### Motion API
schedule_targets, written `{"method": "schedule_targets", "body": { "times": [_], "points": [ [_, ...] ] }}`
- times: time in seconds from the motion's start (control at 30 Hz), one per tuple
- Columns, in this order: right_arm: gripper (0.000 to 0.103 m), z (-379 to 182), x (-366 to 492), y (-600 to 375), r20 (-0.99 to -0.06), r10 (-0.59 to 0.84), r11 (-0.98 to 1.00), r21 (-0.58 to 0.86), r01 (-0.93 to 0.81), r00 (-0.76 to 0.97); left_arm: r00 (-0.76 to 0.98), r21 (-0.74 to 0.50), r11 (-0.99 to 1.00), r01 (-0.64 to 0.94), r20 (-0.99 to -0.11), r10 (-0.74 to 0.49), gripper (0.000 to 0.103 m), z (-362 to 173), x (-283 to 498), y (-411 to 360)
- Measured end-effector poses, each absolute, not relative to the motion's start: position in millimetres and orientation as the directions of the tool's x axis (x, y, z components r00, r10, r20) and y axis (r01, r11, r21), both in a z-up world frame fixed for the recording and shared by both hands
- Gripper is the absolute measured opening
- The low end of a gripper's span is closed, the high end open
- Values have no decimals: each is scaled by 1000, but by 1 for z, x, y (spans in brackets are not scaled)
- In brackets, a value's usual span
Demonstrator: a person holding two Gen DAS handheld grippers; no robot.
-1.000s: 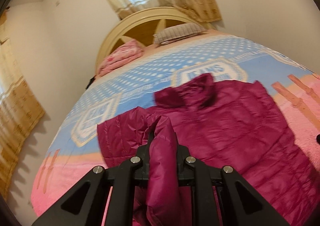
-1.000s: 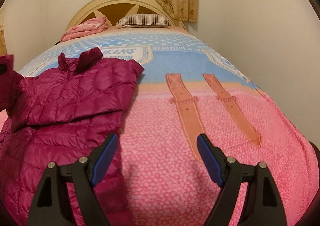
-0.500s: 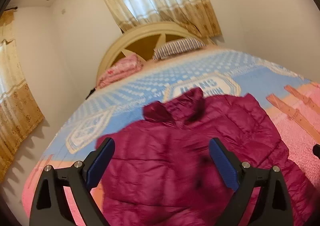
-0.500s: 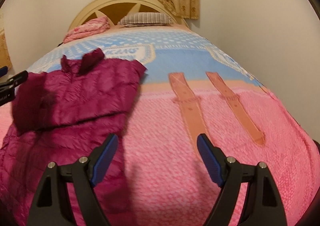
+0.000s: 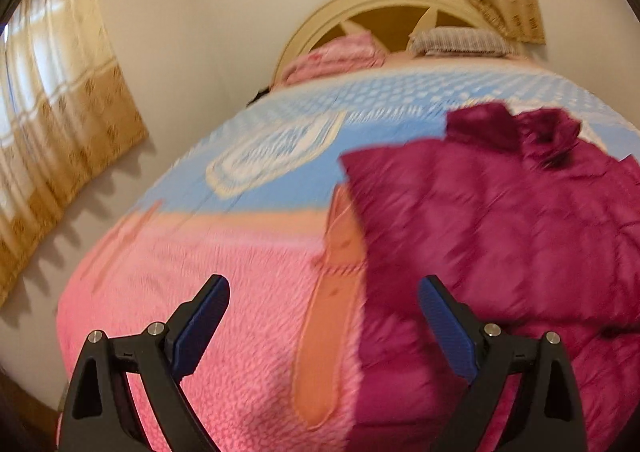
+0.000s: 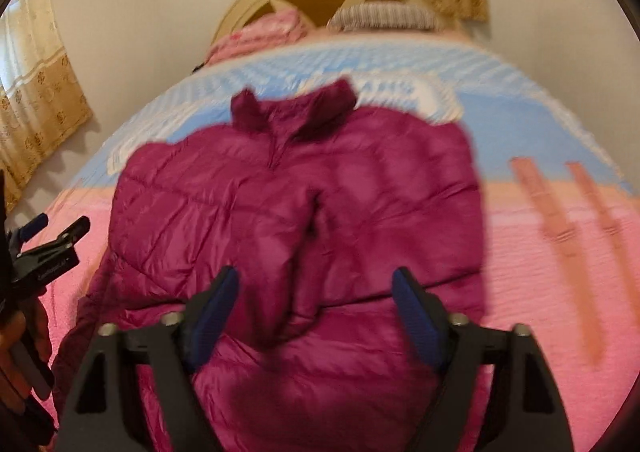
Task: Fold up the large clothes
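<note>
A magenta puffer jacket (image 6: pixel 304 212) lies flat on the bed, collar toward the headboard, both sleeves folded across its front. It also shows at the right of the left wrist view (image 5: pixel 500 236). My left gripper (image 5: pixel 324 324) is open and empty, above the pink bedspread just left of the jacket's edge. It also appears at the left edge of the right wrist view (image 6: pixel 52 236). My right gripper (image 6: pixel 316 312) is open and empty, above the jacket's lower middle.
The bed has a pink and blue bedspread (image 5: pixel 224 292) with orange strap prints (image 6: pixel 560 212). A striped pillow (image 6: pixel 384 14) and a folded pink blanket (image 6: pixel 260 32) lie by the cream headboard (image 5: pixel 384 4). Curtains (image 5: pixel 60 120) hang at left.
My left gripper let go of the jacket sleeve, which now lies across the jacket, and swung left. My right gripper moved left from the bare bedspread to over the jacket.
</note>
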State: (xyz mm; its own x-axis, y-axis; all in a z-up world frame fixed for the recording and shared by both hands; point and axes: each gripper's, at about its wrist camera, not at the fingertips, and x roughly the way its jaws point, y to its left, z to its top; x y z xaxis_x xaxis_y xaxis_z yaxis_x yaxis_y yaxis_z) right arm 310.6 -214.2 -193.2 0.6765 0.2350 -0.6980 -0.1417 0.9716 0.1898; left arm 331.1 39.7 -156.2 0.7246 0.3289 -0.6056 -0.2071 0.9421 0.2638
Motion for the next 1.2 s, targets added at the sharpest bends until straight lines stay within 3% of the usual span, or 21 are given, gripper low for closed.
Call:
{"method": "schedule_targets", "body": {
  "times": [0.07,0.17,0.5,0.53,0.57,0.6,0.63,0.67,0.83,0.87,0.9,0.93,1.0,1.2],
  "points": [
    [22,-207,317,-205,-732,253,967,190,-167,633,708,246,946,-211,-629,322,96,-166,333,49],
    [13,-215,312,-203,-744,233,972,166,-165,626,694,226,950,-218,-648,313,96,-172,335,61],
    [12,-218,302,-228,-774,165,986,135,-95,611,705,144,973,-181,-671,230,96,-156,334,59],
    [15,-214,300,-232,-767,161,986,146,-75,622,707,141,973,-182,-669,229,96,-155,333,59],
    [36,-209,298,-234,-755,159,986,158,-59,636,711,143,973,-183,-664,232,96,-154,332,58],
    [69,-204,295,-237,-739,164,983,174,-49,653,712,152,971,-186,-660,240,96,-155,333,58],
    [81,-197,290,-239,-711,180,978,203,-47,680,708,161,969,-189,-661,248,96,-157,334,57],
    [86,-192,288,-239,-691,188,975,218,-46,698,701,168,967,-192,-666,255,96,-160,335,57],
    [73,-190,304,-209,-701,240,968,228,-108,671,671,161,964,-210,-694,262,96,-172,338,61],
    [59,-194,309,-207,-710,251,965,236,-113,658,667,158,965,-209,-699,259,96,-174,337,61],
    [32,-203,318,-202,-732,269,961,247,-123,626,663,157,966,-207,-704,256,96,-176,336,62],
    [23,-209,321,-199,-743,284,957,255,-136,606,662,155,967,-204,-706,253,96,-177,335,62],
    [15,-210,315,-195,-740,270,962,229,-146,616,664,158,967,-198,-704,251,96,-177,332,63],
    [13,-211,300,-201,-750,257,966,209,-151,609,664,151,969,-197,-706,245,96,-174,332,66]
  ]
}}
